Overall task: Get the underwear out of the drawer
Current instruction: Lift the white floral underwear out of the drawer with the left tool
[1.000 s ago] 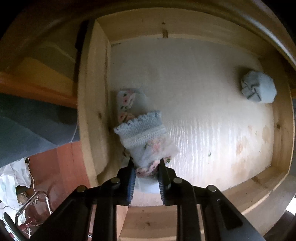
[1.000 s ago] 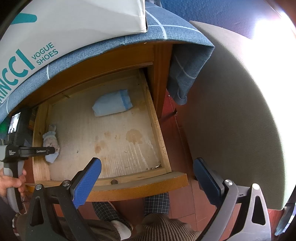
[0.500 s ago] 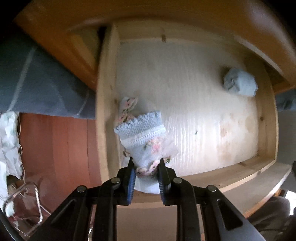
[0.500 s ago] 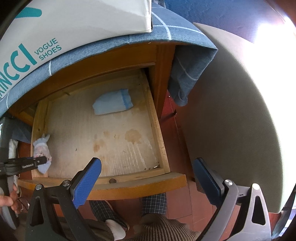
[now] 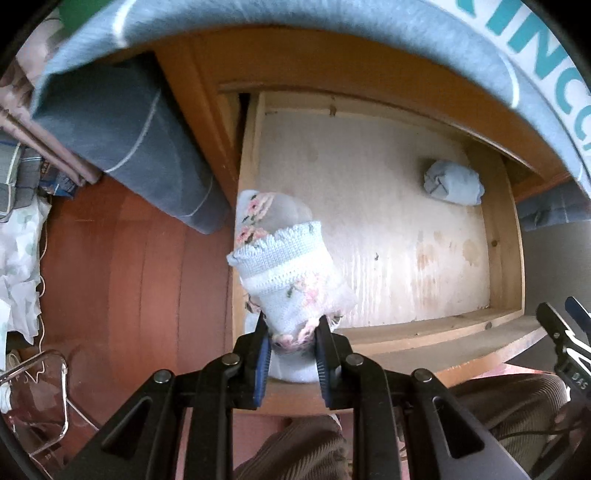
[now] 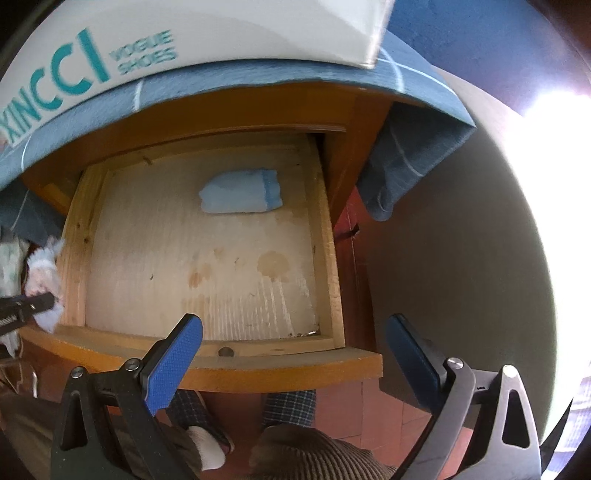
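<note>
left hand-held gripper (image 5: 291, 334): pointing down, its blue pads clamped on the floral underwear (image 5: 291, 273), a pale blue bundle with pink flowers and a knitted lace band; the bundle sticks out from between the pads toward 12 o'clock.
floral underwear, place: held over the left side wall of the drawer (image 5: 502, 236), partly above the red floor (image 5: 122, 288); from the left wrist view i cannot tell whether its far end touches the wall. in the right wrist view it shows at 9 o'clock (image 6: 44, 280), outside the drawer's left wall, with the black tip of the left hand-held gripper across it.
right hand-held gripper (image 6: 291, 354): jaws spread wide, nothing between the blue pads; it sits over the front edge of the drawer at 6 o'clock.
blue underwear (image 6: 240, 191): a folded light blue roll with a darker band, lying on the drawer bottom toward 12 o'clock, near the back right corner; in the left wrist view it lies at 2 o'clock (image 5: 454, 182).
drawer: pulled out, pale bottom board with brown stains.
blue cloth (image 6: 406, 170): draped over the top of the cabinet, hanging down at the sides.
shoe box (image 6: 184, 33): white with teal lettering, resting on the cloth at 12 o'clock.
person: knees in brown corduroy (image 6: 317, 454) at 6 o'clock, checked slippers below the drawer front.
</note>
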The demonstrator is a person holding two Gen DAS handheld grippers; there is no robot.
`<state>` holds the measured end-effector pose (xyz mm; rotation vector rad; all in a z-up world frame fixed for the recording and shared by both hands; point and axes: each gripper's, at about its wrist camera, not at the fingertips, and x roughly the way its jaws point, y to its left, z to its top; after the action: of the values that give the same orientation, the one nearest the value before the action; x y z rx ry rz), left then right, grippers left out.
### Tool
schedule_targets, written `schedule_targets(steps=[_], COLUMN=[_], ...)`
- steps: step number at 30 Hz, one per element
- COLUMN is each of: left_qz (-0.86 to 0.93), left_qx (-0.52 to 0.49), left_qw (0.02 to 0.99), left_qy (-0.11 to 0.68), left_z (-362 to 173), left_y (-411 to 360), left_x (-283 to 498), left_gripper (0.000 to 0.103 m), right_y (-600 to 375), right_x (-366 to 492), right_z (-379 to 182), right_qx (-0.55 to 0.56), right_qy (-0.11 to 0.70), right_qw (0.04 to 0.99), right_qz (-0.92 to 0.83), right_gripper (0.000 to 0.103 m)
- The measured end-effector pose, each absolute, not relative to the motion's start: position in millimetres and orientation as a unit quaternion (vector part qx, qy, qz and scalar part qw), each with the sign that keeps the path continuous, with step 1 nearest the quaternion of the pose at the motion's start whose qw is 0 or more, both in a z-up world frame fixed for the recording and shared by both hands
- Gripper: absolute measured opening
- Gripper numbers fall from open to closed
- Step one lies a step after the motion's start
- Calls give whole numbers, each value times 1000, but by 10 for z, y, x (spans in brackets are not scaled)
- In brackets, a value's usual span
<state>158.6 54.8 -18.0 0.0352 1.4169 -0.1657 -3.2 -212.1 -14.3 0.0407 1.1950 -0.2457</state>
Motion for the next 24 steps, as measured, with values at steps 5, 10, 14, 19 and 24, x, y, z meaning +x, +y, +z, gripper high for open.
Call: schedule_targets(steps=[5,10,14,19,24], left_qz=[-85,-86,-90,-87,-85], left_qx=[24,28,18,1,2], left_qw=[772,790,796,798,806], left_qy=[629,606,599,597,586], left_z=[-55,43,91,111,174], left_y=[519,516,564,631,641], left_x=[1466,1372,1361,1371,1334], left_gripper=[21,22,22,22,22], right_y=[-2000,-1924,-1843,-1683,-1612], right_x=[-16,9,75,146,219], right_z=[-156,-175,-185,-200,-305], right_qx=[-9,-19,-44,-120,-161], right_qy=[563,564,565,565,577], right_qw=[821,823,823,816,800], right_qz=[-97,-66,-33,2,17], right_gripper=[95,93,82,58,49])
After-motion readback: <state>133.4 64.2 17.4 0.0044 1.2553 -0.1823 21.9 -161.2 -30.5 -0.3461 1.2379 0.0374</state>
